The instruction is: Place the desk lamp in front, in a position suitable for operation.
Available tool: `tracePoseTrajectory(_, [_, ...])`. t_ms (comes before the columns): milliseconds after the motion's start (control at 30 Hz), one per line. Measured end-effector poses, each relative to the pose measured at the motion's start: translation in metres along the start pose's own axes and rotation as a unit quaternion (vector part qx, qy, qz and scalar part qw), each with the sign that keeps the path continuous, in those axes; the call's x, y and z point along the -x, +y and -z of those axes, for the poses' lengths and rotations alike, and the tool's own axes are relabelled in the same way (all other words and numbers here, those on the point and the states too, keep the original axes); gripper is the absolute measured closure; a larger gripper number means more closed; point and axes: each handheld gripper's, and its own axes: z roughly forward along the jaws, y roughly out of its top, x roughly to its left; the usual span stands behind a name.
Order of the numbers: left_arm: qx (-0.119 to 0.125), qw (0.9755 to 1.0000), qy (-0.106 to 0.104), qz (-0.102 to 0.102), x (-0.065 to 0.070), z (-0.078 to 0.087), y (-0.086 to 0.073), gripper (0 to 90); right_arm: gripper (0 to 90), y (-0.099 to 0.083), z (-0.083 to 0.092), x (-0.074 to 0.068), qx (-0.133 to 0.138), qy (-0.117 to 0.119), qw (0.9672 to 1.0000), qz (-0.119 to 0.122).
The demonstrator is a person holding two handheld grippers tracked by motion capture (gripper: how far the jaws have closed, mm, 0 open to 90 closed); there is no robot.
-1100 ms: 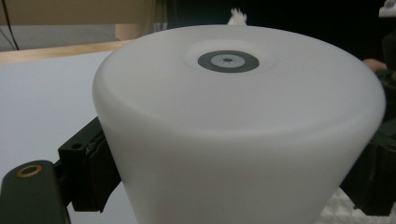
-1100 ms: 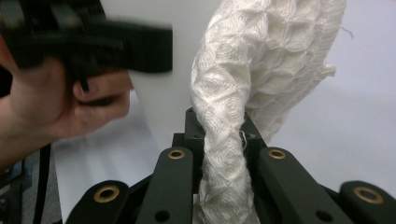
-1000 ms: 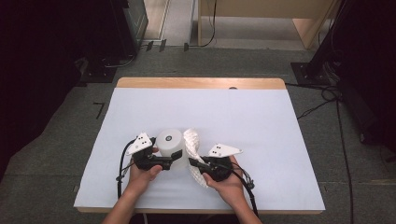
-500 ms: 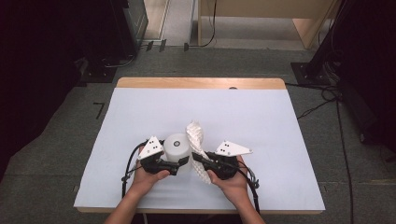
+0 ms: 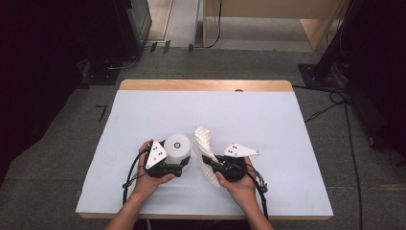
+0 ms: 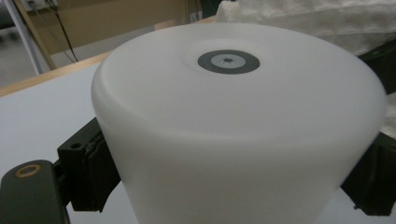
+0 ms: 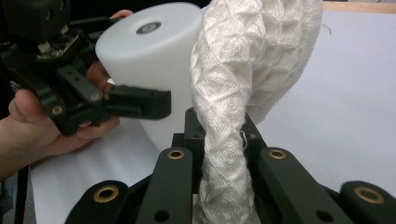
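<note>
Looking down from the high view, the left gripper (image 5: 184, 167) has its jaws clamped on a white plastic cup (image 5: 177, 149) standing upside down on the near half of the table, and the right gripper (image 5: 209, 163) pinches a white waffle-weave cloth (image 5: 203, 143) that stands up in a twisted strip just beside the cup. Both sit over a white sheet covering the wooden table (image 5: 206, 85), grey carpet around it, dark equipment stands and trailing cables on either side, pale wooden furniture at the back. Left gripper view: cup (image 6: 233, 130) is close up, smooth matte wall flaring toward the bottom, dark ring mark on the upturned base, black pads (image 6: 95, 172) pressing its sides low down; the cloth (image 6: 317, 18) is behind it. Likely light and stiff but slick and tapered, so a grip low on the wide part, as now, should slip less than one nearer the top. Right gripper view: jaws are pressed together on the cloth (image 7: 233, 107), bunched into a rope between them, upper part fanning out; soft, limp, light, it will sag and snag, so hold the bunched part. Opposite, the left gripper (image 7: 159, 100) holds the cup (image 7: 154, 51), its hand (image 7: 42, 126) behind.
</note>
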Motion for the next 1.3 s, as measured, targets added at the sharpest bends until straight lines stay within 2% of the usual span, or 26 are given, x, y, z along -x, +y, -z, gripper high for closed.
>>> tracePoseTrajectory(67, [-0.002, 1.0000, -0.005, 0.004, -0.001, 0.000, -0.001, 8.6, 80.6, -0.001, 0.000, 0.001, 0.000, 0.000, 1.0000, -0.001])
tracePoseTrajectory(133, [-0.005, 0.9997, -0.004, 0.022, -0.002, 0.000, -0.001, 8.3, 80.6, -0.001, -0.001, 0.002, -0.001, 0.000, 1.0000, -0.005])
tracePoseTrajectory(233, [-0.008, 0.9989, 0.015, 0.044, -0.002, 0.001, 0.000, 0.0, 80.6, -0.002, -0.001, 0.002, -0.001, -0.001, 1.0000, -0.004])
tracePoseTrajectory(333, [0.007, 0.9973, 0.041, 0.061, 0.003, 0.006, -0.003, 0.0, 80.6, -0.002, -0.001, 0.003, 0.001, -0.002, 1.0000, -0.003])
tracePoseTrajectory(400, [0.003, 0.9965, 0.053, 0.064, 0.009, 0.004, -0.004, 0.0, 80.6, -0.002, 0.000, 0.003, 0.001, -0.002, 1.0000, -0.006])
tracePoseTrajectory(433, [-0.006, 0.9953, 0.072, 0.065, 0.013, 0.003, -0.003, 0.0, 80.6, -0.002, 0.000, 0.004, 0.002, -0.003, 1.0000, -0.006])
tracePoseTrajectory(500, [-0.012, 0.9938, 0.088, 0.066, 0.018, 0.000, -0.001, 0.0, 80.6, -0.002, 0.000, 0.004, 0.003, -0.002, 1.0000, -0.008])
tracePoseTrajectory(567, [-0.010, 0.9940, 0.088, 0.065, 0.021, -0.001, 0.000, 5.3, 80.6, -0.003, -0.001, 0.004, -0.001, -0.002, 1.0000, -0.007])
tracePoseTrajectory(600, [-0.011, 0.9942, 0.091, 0.058, 0.022, -0.001, 0.000, 7.9, 80.6, -0.003, -0.002, 0.003, -0.002, -0.002, 1.0000, -0.008])
tracePoseTrajectory(800, [-0.007, 0.9955, 0.068, 0.066, 0.012, 0.003, -0.001, 8.7, 80.6, -0.005, -0.005, 0.002, -0.007, 0.002, 0.9999, -0.009])
tracePoseTrajectory(867, [-0.001, 0.9964, 0.039, 0.075, 0.005, 0.005, 0.000, 8.7, 80.5, -0.005, -0.005, 0.002, -0.007, 0.002, 1.0000, -0.006])
tracePoseTrajectory(900, [0.013, 0.9956, -0.003, 0.092, -0.001, 0.008, 0.001, 8.7, 80.6, -0.005, -0.006, 0.002, -0.008, 0.004, 0.9999, -0.008])
tracePoseTrajectory(933, [0.013, 0.9956, -0.003, 0.092, -0.001, 0.008, 0.001, 8.7, 80.6, -0.005, -0.006, 0.002, -0.008, 0.004, 0.9999, -0.008])
tracePoseTrajectory(967, [0.023, 0.9943, -0.024, 0.101, -0.003, 0.010, 0.003, 8.7, 80.6, -0.006, -0.007, 0.001, -0.010, 0.006, 0.9999, -0.008])
tracePoseTrajectory(1000, [0.029, 0.9936, -0.032, 0.104, -0.004, 0.011, 0.003, 8.7, 80.6, -0.006, -0.007, 0.001, -0.010, 0.006, 0.9999, -0.008])
tracePoseTrajectory(1067, [0.033, 0.9932, -0.038, 0.105, -0.005, 0.013, 0.004, 8.7, 80.6, -0.007, -0.010, -0.001, -0.012, 0.015, 0.9998, -0.008])
tracePoseTrajectory(1200, [0.017, 0.9941, -0.049, 0.095, -0.004, 0.010, 0.002, 8.7, 80.6, -0.006, -0.013, -0.009, -0.015, 0.031, 0.9994, -0.001])
tracePoseTrajectory(1300, [0.009, 0.9946, -0.055, 0.087, 0.000, 0.007, 0.002, 8.7, 80.6, -0.005, -0.013, -0.012, -0.014, 0.031, 0.9994, 0.004])
